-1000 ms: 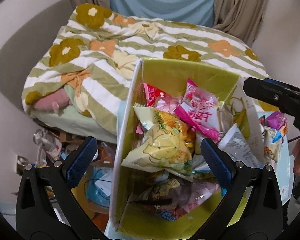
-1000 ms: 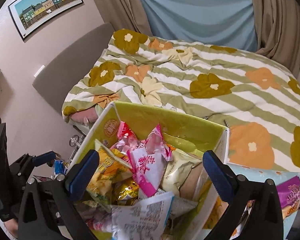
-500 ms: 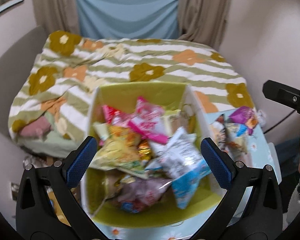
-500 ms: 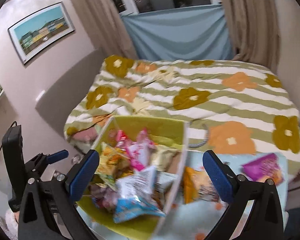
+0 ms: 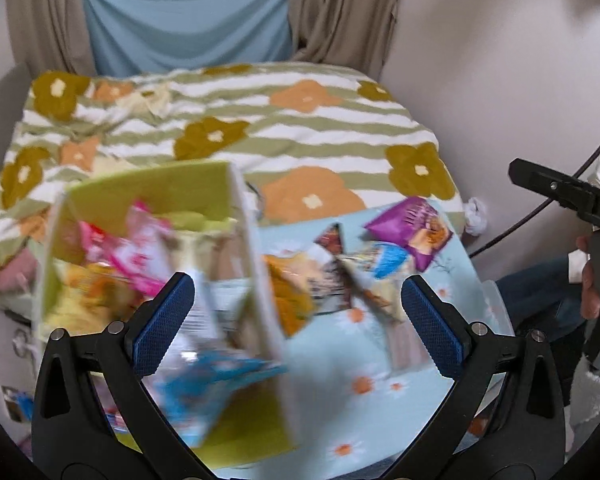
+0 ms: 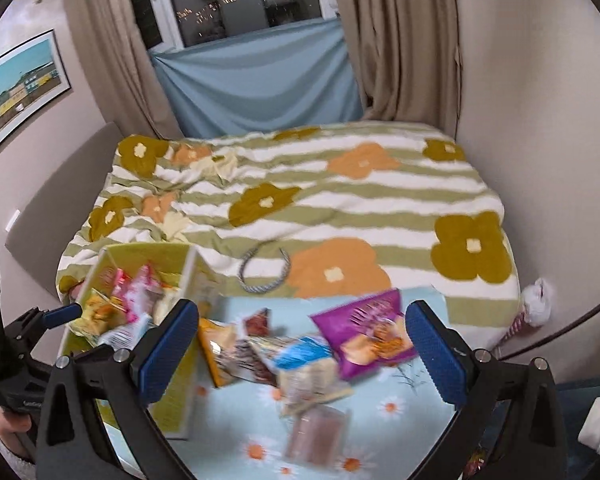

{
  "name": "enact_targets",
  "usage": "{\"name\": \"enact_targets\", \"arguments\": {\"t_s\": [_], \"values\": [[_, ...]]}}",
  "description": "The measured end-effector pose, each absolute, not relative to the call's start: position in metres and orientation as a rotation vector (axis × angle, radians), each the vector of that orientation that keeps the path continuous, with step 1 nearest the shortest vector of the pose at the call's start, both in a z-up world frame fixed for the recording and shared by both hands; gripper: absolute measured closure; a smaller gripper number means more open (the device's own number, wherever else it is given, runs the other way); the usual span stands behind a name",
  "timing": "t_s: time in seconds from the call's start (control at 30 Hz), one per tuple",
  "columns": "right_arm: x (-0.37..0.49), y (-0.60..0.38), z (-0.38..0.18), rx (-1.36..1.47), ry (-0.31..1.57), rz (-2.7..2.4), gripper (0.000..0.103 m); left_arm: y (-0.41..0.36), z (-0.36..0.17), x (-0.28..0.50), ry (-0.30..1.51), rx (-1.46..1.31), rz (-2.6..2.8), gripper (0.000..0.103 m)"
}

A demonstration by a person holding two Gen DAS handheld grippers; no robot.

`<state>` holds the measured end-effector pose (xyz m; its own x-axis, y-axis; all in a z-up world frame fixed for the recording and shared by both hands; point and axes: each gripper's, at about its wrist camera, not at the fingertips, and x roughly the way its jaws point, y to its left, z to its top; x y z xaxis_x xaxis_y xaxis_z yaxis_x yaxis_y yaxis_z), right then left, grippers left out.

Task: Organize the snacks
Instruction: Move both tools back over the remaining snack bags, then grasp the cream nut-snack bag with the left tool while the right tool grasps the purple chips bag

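Observation:
A yellow-green box (image 5: 152, 192) (image 6: 140, 254) full of snack packets stands at the left of a light blue flowered table (image 5: 380, 400) (image 6: 228, 420). Loose packets lie to its right: a purple bag (image 5: 414, 226) (image 6: 364, 332), an orange bag (image 5: 288, 292) (image 6: 218, 344), a blue-and-white packet (image 6: 300, 354) and a brownish pack (image 6: 316, 434). My left gripper (image 5: 298, 322) hovers open over the box's right wall, holding nothing. Open and empty, my right gripper (image 6: 302, 354) hangs above the loose packets. Both views are blurred.
A bed with a striped, flowered quilt (image 6: 300, 208) lies just behind the table. A grey cord loop (image 6: 262, 270) rests on the quilt near the box. Curtains (image 6: 404, 40) and a blue cloth (image 6: 260, 84) cover the window. A person's hand (image 5: 590, 284) holds the right tool's handle.
Both grippers have pulled back and swung right, so the box has slid to the left in both views and the loose packets on the table have come into view. Both stay open.

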<state>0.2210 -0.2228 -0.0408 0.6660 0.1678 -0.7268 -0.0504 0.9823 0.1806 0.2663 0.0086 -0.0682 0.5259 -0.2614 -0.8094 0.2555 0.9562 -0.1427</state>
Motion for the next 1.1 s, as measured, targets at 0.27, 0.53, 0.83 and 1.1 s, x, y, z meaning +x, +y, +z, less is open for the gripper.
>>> {"name": "enact_targets", "arguments": {"t_s": [0.27,0.53,0.83,1.1], "values": [[0.258,-0.291,-0.104,0.166,0.978,0.208,0.0,-0.072,-0.132,0.286,1.088,-0.097,-0.253,0.0],[0.303,-0.317,-0.172,0.178,1.102,0.36,0.0,-0.104,-0.189,0.299,1.126,-0.226,-0.146,0.0],[0.334,-0.324,-0.223,0.237,1.199,0.461,0.0,-0.13,-0.235,0.318,1.164,-0.268,-0.078,0.005],[0.347,-0.32,-0.247,0.271,1.26,0.506,0.0,-0.134,-0.243,0.321,1.18,-0.306,-0.107,0.02]]}}
